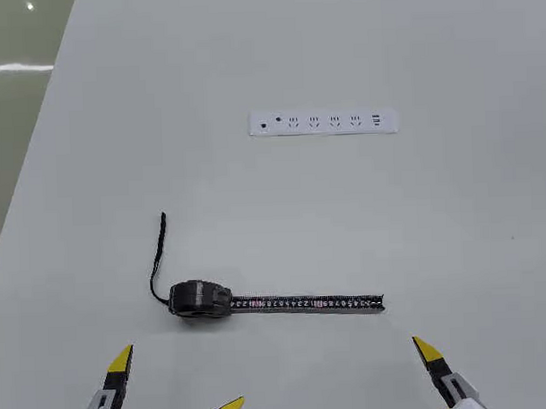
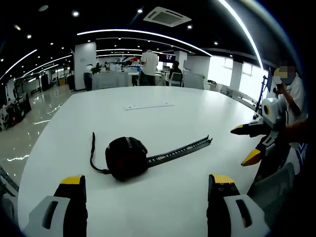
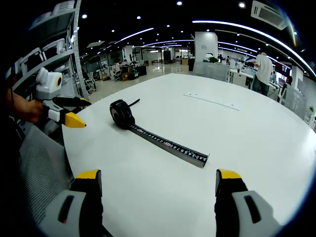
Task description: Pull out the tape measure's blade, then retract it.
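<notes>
The left gripper [image 2: 147,179] is spread wide and holds nothing, and the right gripper [image 3: 158,175] is equally wide and empty. Both hover at the near edge of the white table [image 1: 363,219]. Just ahead of them lies the tape measure [image 1: 200,299], its long axis running crosswise to the person. Its dark case [image 2: 127,157] sits in front of the left gripper, which is the nearer to it. The blade [image 1: 308,303] is already drawn out flat to the right, and its tip [image 1: 380,302] ends nearer the right gripper. A black strap [image 1: 156,253] trails away from the case. Retraction looks to be what remains. The blade carries printed numerals too small to read, and no brand is legible. A white power strip [image 1: 322,122] lies well beyond.
</notes>
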Demonstrator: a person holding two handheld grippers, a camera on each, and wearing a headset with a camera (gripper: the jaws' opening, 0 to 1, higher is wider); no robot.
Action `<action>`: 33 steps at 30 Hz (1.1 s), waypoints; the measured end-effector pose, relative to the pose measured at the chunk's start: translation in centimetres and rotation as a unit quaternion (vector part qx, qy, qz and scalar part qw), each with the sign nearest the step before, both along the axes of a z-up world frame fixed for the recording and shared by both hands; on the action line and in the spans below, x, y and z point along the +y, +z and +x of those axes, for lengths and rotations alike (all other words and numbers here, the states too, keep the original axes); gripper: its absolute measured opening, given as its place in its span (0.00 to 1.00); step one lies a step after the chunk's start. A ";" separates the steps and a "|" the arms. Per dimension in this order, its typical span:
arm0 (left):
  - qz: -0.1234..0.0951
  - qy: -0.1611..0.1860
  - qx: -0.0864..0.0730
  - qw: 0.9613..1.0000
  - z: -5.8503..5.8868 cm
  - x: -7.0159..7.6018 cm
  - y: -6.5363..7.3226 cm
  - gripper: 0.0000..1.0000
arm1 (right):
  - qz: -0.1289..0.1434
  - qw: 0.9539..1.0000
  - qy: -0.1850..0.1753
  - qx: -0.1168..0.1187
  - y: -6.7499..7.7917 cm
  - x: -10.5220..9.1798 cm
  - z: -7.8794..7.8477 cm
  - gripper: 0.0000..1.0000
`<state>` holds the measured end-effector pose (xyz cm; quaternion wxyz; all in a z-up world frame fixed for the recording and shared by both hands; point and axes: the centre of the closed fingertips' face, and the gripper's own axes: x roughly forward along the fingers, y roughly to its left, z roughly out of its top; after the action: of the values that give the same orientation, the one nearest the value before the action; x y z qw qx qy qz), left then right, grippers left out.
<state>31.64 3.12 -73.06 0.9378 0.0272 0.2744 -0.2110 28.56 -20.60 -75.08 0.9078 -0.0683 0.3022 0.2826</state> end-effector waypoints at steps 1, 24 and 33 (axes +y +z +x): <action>-0.002 0.002 -0.001 1.000 0.1 -0.2 0.1 1.00 | 0.000 1.000 0.004 -0.003 0.1 -0.1 0.1 0.97; -0.001 0.081 -0.019 0.996 3.5 -0.7 -1.0 1.00 | -0.005 0.990 0.141 -0.004 -1.8 -1.9 2.8 0.89; -0.001 0.105 -0.017 0.994 5.2 -0.7 -1.9 0.99 | -0.027 0.976 0.214 -0.001 -2.6 -2.9 3.9 0.80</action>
<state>36.81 2.44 -74.93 0.9593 0.0009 0.2596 -0.1114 32.42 -23.49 -77.65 0.8243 -0.1564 0.2869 0.4624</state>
